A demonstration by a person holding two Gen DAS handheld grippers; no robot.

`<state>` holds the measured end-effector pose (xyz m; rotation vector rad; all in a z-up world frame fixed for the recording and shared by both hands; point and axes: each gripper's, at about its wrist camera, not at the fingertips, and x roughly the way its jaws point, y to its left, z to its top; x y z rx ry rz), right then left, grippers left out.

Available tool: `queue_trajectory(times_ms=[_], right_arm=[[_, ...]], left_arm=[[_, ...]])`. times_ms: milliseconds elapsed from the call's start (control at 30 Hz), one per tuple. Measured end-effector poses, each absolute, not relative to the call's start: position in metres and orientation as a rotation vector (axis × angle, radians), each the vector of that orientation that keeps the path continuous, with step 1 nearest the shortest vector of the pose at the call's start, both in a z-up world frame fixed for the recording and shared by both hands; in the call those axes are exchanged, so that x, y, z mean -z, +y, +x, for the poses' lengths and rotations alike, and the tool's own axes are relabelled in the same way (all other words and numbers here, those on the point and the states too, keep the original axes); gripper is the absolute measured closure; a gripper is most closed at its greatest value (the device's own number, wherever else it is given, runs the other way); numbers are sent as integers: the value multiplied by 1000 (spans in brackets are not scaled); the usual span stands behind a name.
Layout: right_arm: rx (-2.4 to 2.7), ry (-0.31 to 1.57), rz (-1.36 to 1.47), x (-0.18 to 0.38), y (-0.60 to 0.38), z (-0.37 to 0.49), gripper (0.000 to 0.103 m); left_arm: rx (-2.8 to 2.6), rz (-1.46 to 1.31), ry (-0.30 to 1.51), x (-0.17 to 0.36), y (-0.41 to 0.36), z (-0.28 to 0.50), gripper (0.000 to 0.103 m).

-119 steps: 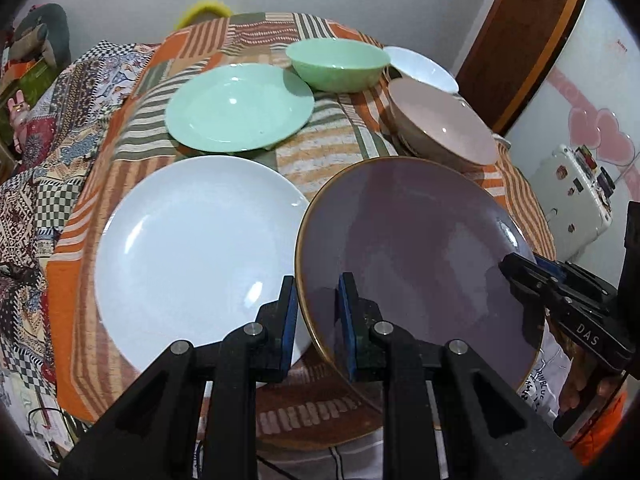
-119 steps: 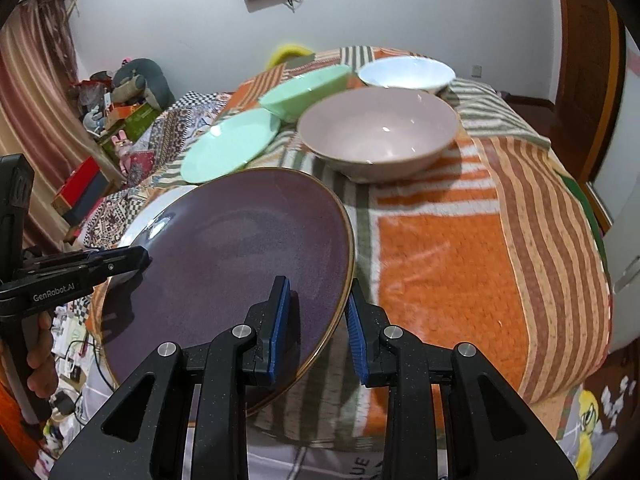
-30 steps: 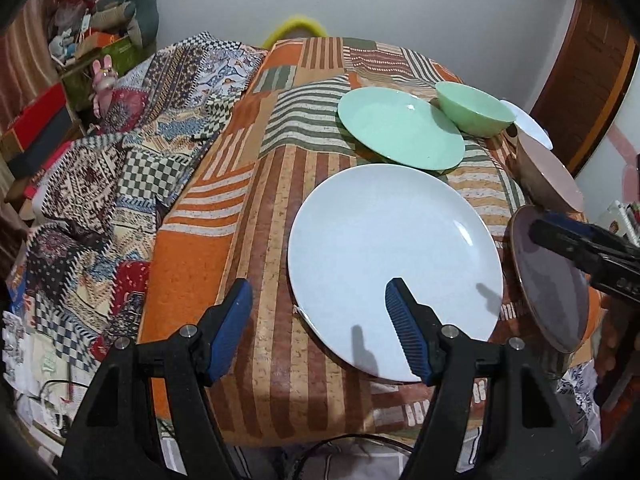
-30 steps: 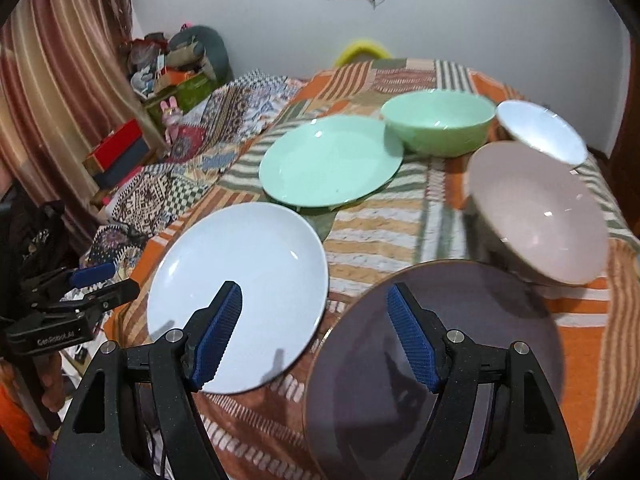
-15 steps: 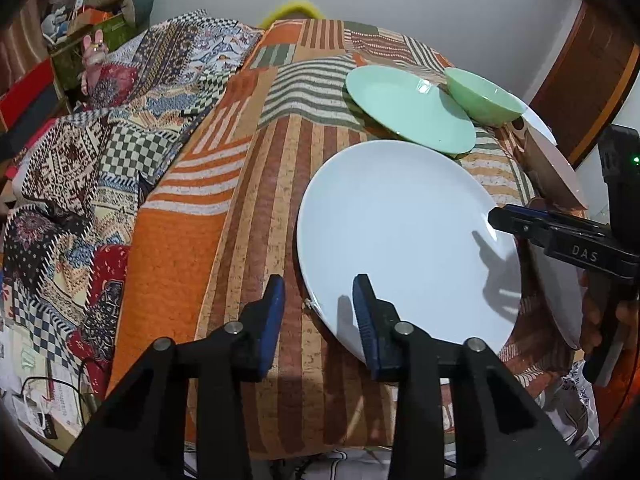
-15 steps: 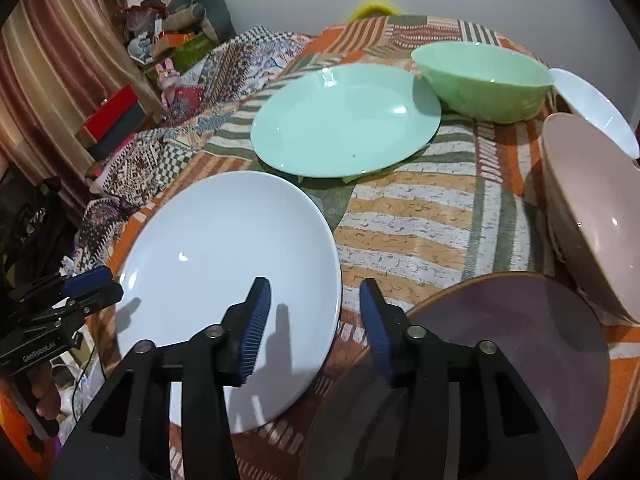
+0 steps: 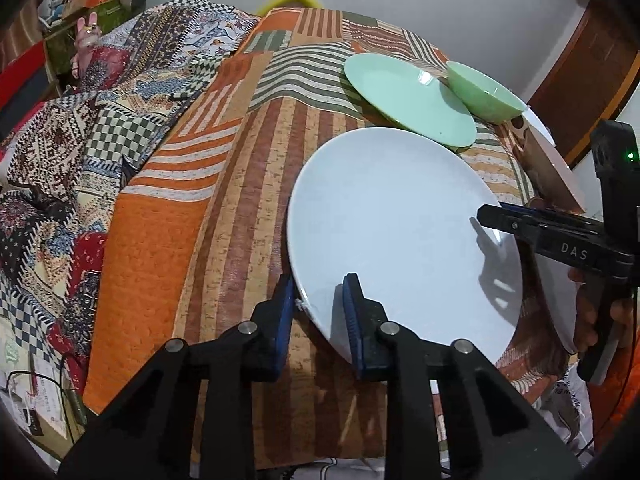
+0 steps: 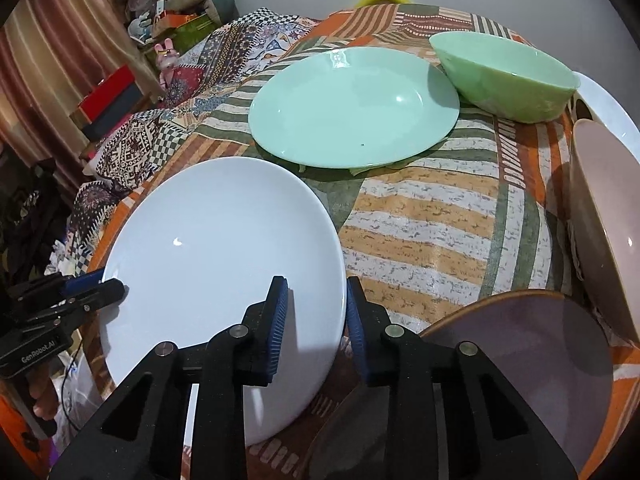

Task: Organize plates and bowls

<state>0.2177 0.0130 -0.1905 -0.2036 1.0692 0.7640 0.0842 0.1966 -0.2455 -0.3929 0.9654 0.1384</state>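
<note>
Left gripper (image 7: 318, 306) pinches the white plate (image 7: 400, 232) at its near-left rim; right gripper (image 8: 316, 312), jaws just closing, pinches its opposite rim.

Glossy white plate (image 8: 224, 248); woven patchwork cloth (image 8: 432, 232)

The pink bowl (image 8: 608, 232) and white bowl (image 8: 612, 108) are cut off at the right edge, and the purple plate's (image 8: 532, 344) near side is hidden behind gripper arms.

Patchwork-covered table (image 8: 432, 216) bears white plate (image 8: 224, 248), green plate (image 8: 352, 108), maybe touching.
</note>
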Motion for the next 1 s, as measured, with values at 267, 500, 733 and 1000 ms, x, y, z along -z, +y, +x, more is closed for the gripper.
queue_trajectory(times_ms=[267, 500, 733, 1000], right_arm=[[-756, 1073, -214, 190, 18, 217, 76], [-747, 1076, -203, 189, 19, 211, 76], [-756, 1064, -182, 185, 13, 200, 76], [-756, 1021, -148, 166, -1, 190, 76]], left_arm=[[-136, -402, 978, 244, 198, 87, 80], [-165, -357, 978, 239, 194, 85, 80], [-179, -360, 963, 230, 194, 79, 80], [-174, -352, 935, 211, 187, 74, 80]])
